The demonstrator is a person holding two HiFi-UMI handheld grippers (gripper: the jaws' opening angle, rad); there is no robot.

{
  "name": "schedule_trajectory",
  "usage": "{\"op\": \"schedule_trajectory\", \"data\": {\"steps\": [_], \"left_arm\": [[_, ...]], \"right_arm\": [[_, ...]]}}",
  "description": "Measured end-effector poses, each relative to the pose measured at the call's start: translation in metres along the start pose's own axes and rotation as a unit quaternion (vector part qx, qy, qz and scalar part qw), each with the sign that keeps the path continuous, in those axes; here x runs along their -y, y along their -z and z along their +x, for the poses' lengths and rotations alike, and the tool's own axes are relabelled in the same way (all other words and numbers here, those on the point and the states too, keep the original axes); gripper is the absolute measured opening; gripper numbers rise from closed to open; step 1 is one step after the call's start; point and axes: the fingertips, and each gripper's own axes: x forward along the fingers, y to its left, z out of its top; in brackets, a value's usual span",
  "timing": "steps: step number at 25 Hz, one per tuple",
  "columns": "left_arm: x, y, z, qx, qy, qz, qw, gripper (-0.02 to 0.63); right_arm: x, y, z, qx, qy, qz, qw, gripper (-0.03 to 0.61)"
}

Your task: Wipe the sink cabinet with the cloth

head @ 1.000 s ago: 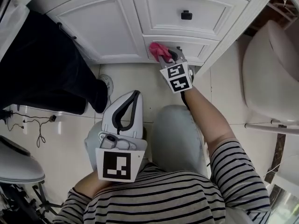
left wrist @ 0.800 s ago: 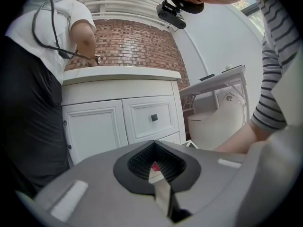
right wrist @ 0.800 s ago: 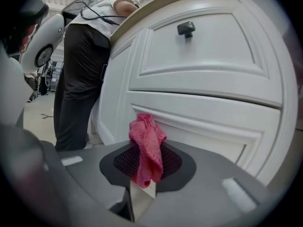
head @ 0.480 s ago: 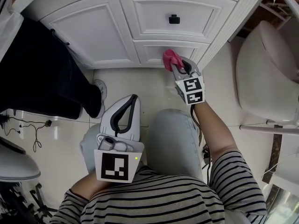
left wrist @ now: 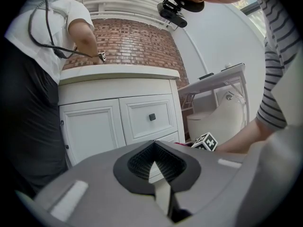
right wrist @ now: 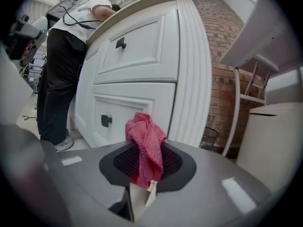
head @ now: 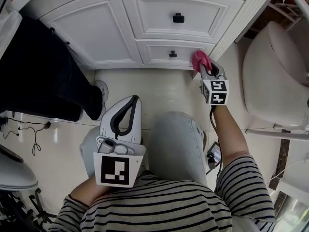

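One crumpled, bunched-up pink knit cloth (right wrist: 144,143)

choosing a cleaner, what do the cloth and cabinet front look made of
The cloth looks like pink knitted or mesh fabric: open weave, soft folds. The cabinet front looks like white-painted wood or board: satin sheen, moulded panels. Its core can't be told.

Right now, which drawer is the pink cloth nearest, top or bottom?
The bottom drawer, the shallow one by the floor. The pink cloth in the right gripper is at its right end, below the top drawer.
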Motion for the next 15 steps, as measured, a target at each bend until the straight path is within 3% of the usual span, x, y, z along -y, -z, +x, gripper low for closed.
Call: {"op": "schedule_trajectory", "data": {"steps": [6, 8, 11, 13, 15], "left_arm": [[0.002, -0.003, -0.004, 0.002, 0.000, 0.006, 1.0000, -0.005], [-0.001, -0.005, -0.007, 0.007, -0.004, 0.005, 1.0000, -0.005], [-0.001, -0.008, -0.009, 0.014, -0.005, 0.006, 0.9999, -0.005], [0.000, -0.008, -0.011, 0.015, -0.006, 0.002, 0.9999, -0.005], [0.000, -0.005, -0.013, 0.010, -0.007, 0.000, 0.9999, -0.005]], "right_arm": [[0.053, 0.025, -0.023, -0.026, 0.095, 0.034, 0.995, 0.083], [0.047, 0.023, -0.027, -0.021, 0.092, 0.046, 0.994, 0.081], [-0.012, 0.014, -0.016, -0.007, -0.014, 0.028, 0.999, 0.081], [-0.063, 0.008, -0.002, -0.001, -0.094, 0.010, 0.996, 0.081], [-0.108, 0.007, 0.014, -0.002, -0.145, 0.001, 0.989, 0.081]]}}
